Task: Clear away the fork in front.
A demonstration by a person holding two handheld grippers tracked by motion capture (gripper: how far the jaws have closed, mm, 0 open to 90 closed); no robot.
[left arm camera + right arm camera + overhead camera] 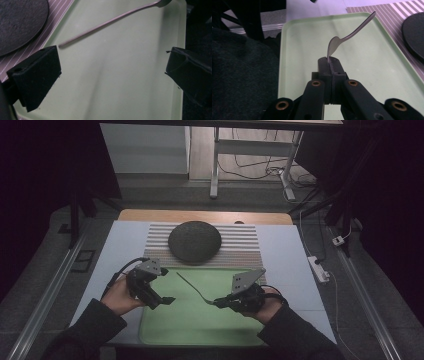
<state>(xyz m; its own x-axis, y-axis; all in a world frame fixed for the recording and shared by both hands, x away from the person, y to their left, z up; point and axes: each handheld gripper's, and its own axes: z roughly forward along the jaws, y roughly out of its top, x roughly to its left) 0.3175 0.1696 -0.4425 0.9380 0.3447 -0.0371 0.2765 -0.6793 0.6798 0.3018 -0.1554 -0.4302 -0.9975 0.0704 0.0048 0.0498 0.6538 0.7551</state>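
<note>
Fork (352,32) clamped in right hand-held gripper (331,62) over tray (299,50).

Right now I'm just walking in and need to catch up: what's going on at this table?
A person holds a gripper in each hand over a green tray. The right gripper is shut on the head end of a metal utensil, probably a fork, its handle pointing away over the tray. The left gripper is open above the tray, holding nothing. A dark round plate sits beyond the tray on a striped mat.

Right claw (216,303) grips fork (194,289) above green tray (200,325).
</note>
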